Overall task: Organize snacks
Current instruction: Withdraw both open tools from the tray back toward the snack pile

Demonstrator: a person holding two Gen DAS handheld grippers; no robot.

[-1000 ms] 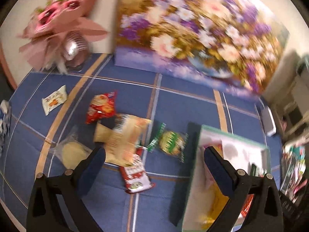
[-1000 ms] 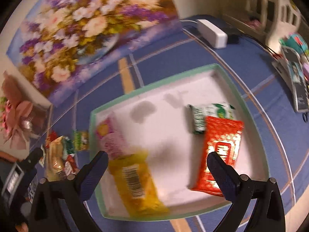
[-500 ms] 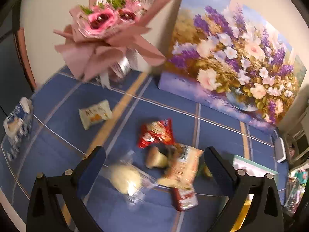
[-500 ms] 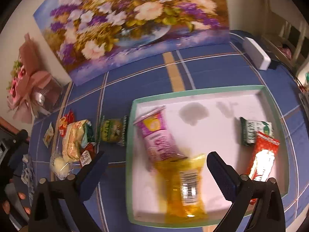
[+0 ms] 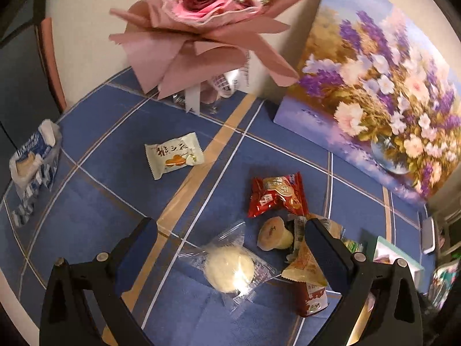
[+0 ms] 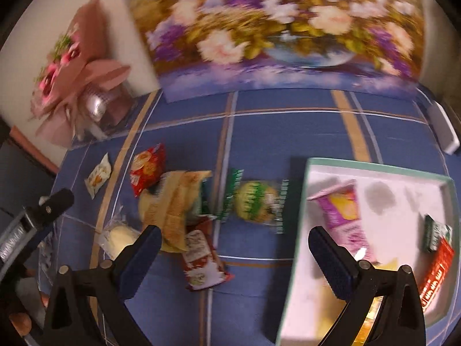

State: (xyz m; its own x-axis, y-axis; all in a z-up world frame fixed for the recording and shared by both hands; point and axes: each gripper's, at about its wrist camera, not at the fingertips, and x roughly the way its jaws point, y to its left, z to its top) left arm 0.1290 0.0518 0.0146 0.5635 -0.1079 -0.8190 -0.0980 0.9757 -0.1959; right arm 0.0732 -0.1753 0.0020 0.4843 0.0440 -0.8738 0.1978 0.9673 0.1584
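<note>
My left gripper (image 5: 230, 245) is open and empty above a clear-wrapped pale bun (image 5: 230, 268). Near it lie a small jelly cup (image 5: 273, 235), a red snack packet (image 5: 276, 196), a tan packet (image 5: 305, 262) and a white candy packet (image 5: 173, 155). My right gripper (image 6: 234, 248) is open and empty above the blue cloth, between a red-and-white packet (image 6: 200, 265) and the white tray (image 6: 374, 167). A green-wrapped round snack (image 6: 255, 200) lies left of the tray. The tray holds a pink packet (image 6: 343, 216), a green packet (image 6: 435, 233) and a red packet (image 6: 435, 276).
A pink bouquet (image 5: 207, 23) and a flower painting (image 5: 374, 95) stand at the back by the wall. A blue-and-white pack (image 5: 31, 161) lies at the table's left edge. A white power strip (image 6: 443, 129) lies at the back right. The left gripper (image 6: 34, 219) shows in the right wrist view.
My left gripper has swung left from the tray to the loose snacks. My right gripper has moved left off the tray's middle, over the cloth at its left edge.
</note>
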